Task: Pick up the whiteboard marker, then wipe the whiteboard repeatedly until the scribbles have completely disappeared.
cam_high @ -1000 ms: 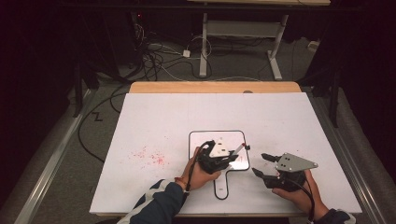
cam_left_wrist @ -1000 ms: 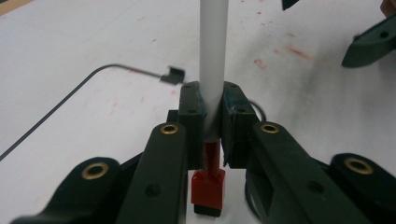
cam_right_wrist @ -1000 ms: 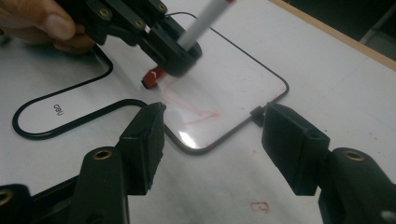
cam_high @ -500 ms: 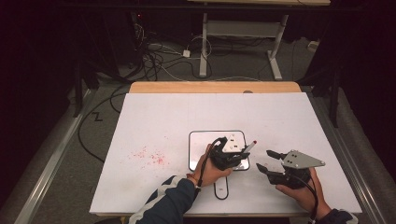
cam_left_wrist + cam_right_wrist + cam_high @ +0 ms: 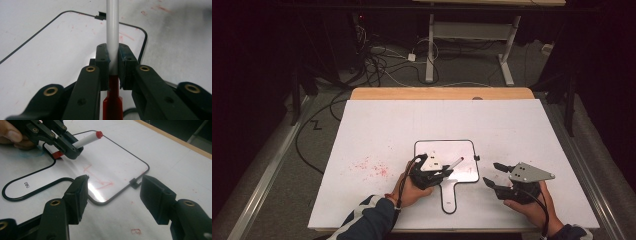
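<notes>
White counter (image 5: 377, 130) carries a small black-rimmed whiteboard paddle (image 5: 464, 160). Left gripper (image 5: 447, 172) clamps the red-capped white marker (image 5: 455, 163); right gripper (image 5: 493, 176) waits apart, empty. Uncapping likely needs a straight pull.

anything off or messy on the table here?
Yes. Red marker smudges stain the white table cover left of the small whiteboard, off the board itself. Faint red streaks also remain on the board. The left tool grips a red-capped marker; the right tool hangs open.
</notes>
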`<action>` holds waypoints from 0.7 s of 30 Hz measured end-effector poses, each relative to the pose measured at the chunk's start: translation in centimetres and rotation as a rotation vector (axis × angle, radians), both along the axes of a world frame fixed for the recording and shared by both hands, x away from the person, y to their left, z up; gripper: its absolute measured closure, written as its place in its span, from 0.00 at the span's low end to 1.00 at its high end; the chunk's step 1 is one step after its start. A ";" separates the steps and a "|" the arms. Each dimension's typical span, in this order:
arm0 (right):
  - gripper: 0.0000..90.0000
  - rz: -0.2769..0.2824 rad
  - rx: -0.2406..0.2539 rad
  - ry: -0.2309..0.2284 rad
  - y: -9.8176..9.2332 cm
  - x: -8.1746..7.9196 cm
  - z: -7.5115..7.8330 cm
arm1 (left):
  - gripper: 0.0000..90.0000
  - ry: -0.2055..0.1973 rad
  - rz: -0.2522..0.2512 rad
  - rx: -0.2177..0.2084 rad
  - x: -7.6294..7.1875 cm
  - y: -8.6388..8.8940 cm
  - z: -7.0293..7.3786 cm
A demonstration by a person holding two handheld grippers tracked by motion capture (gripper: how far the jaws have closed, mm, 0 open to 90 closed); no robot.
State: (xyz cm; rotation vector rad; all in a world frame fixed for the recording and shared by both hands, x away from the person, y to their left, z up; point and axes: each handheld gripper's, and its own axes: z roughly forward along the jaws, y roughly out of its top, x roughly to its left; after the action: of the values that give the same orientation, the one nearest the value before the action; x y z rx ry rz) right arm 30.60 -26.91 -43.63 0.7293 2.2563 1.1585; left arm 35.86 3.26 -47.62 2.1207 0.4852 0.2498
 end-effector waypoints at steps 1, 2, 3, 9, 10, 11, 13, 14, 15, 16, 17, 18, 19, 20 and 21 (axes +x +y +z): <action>0.45 0.002 0.001 0.000 0.1 0.0 0.0 | 0.87 0.000 0.003 -0.004 0.0 0.1 0.0; 0.45 0.005 0.004 -0.001 0.1 0.0 0.0 | 0.87 -0.002 0.003 -0.008 0.0 0.1 0.1; 0.45 0.004 0.006 -0.001 0.1 0.1 0.1 | 0.87 -0.006 0.003 -0.009 -0.1 0.1 0.1; 0.45 0.018 0.051 0.025 0.5 0.7 0.1 | 0.87 -0.016 -0.012 -0.030 -0.1 -0.3 0.4; 0.45 0.022 0.064 0.033 0.6 0.8 0.1 | 0.87 -0.024 -0.012 -0.034 -0.2 -0.5 0.5; 0.45 0.029 0.075 0.038 0.9 1.0 0.2 | 0.87 -0.031 -0.018 -0.037 -0.2 -0.6 0.7; 0.46 0.053 0.099 0.041 1.7 1.2 0.4 | 0.87 -0.039 -0.022 -0.053 -0.3 -0.8 0.9; 0.46 0.053 0.099 0.041 1.7 1.2 0.4 | 0.87 -0.044 -0.023 -0.054 -0.3 -1.0 1.1; 0.46 0.061 0.114 0.044 2.1 1.3 0.5 | 0.87 -0.047 -0.023 -0.059 -0.3 -1.1 1.1; 0.46 0.073 0.133 0.054 2.4 1.4 0.6 | 0.87 -0.046 -0.026 -0.069 -0.3 -1.2 1.2; 0.46 0.079 0.141 0.056 2.6 1.4 0.6 | 0.87 -0.048 -0.027 -0.072 -0.3 -1.3 1.2; 0.46 0.078 0.146 0.052 2.9 1.5 0.7 | 0.87 -0.050 -0.029 -0.076 -0.3 -1.4 1.2; 0.46 0.094 0.198 0.078 3.2 1.9 0.9 | 0.87 -0.046 -0.035 -0.090 -0.3 -1.5 1.2; 0.46 0.094 0.198 0.078 3.2 1.9 0.9 | 0.87 -0.048 -0.037 -0.096 -0.3 -1.6 1.3; 0.46 0.092 0.211 0.079 3.3 2.1 1.0 | 0.87 -0.058 -0.043 -0.094 -0.4 -1.8 1.4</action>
State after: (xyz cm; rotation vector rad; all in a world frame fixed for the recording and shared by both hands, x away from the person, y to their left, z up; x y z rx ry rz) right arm 32.68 -23.57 -42.67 0.7706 2.2753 1.4519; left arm 35.46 1.44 -46.20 2.0248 0.4092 0.2580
